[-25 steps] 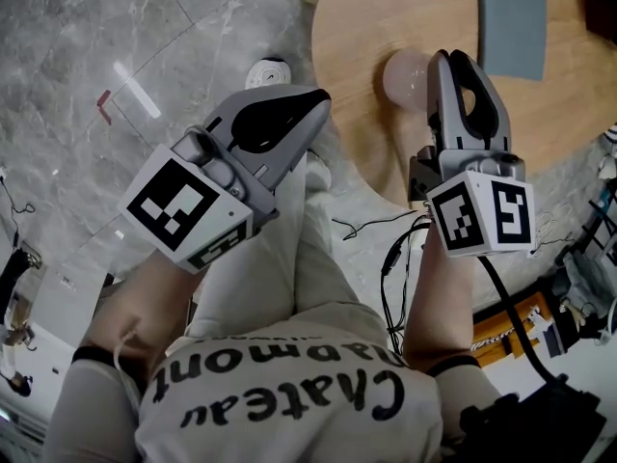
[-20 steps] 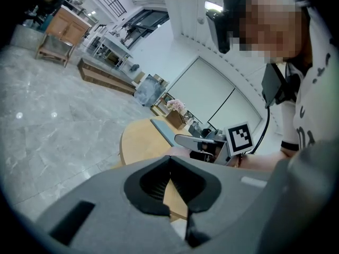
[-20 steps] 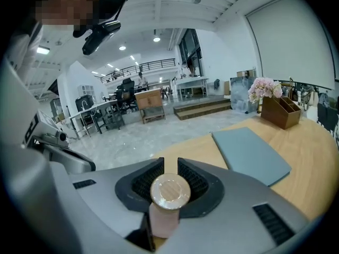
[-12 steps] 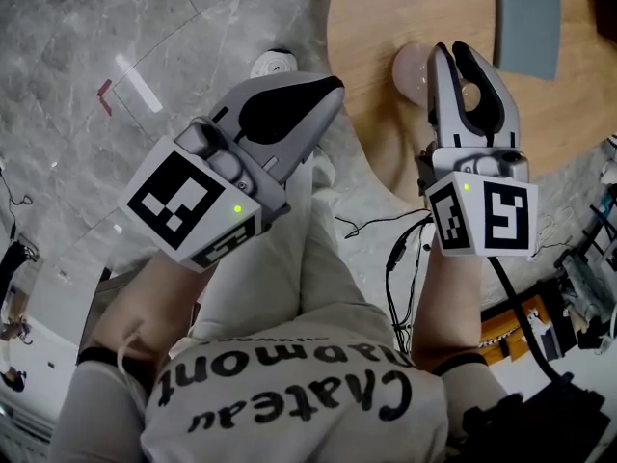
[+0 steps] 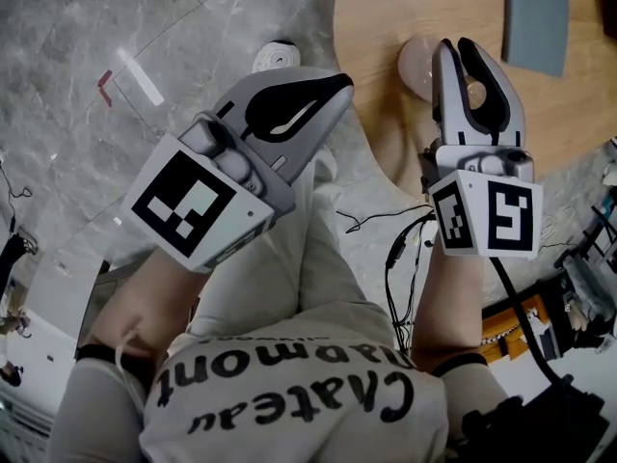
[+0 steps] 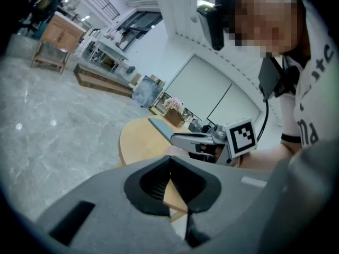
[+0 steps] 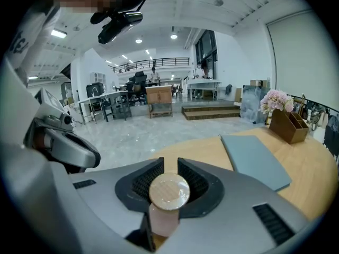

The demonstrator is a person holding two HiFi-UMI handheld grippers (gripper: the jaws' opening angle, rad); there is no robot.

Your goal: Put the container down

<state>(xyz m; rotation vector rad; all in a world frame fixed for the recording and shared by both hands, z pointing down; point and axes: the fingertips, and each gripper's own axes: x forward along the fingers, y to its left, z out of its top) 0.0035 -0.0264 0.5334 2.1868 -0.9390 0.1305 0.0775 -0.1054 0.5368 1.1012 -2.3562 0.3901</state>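
My right gripper reaches over the near edge of the round wooden table and is shut on the pink container. In the right gripper view the container's round wooden lid sits between the ribbed pads, with the pink body below it. I cannot tell if the container's base touches the table. To the left, over the floor and the person's lap, my left gripper is shut with nothing in it; its jaw tips meet in the left gripper view.
A grey mat lies on the table beyond the container. A wooden box with flowers stands at the table's far right. Cables trail on the marble floor by the person's legs. A white disc lies on the floor.
The right gripper has rolled slightly with the container still in it, staying over the table's near edge. The left gripper has kept its place.
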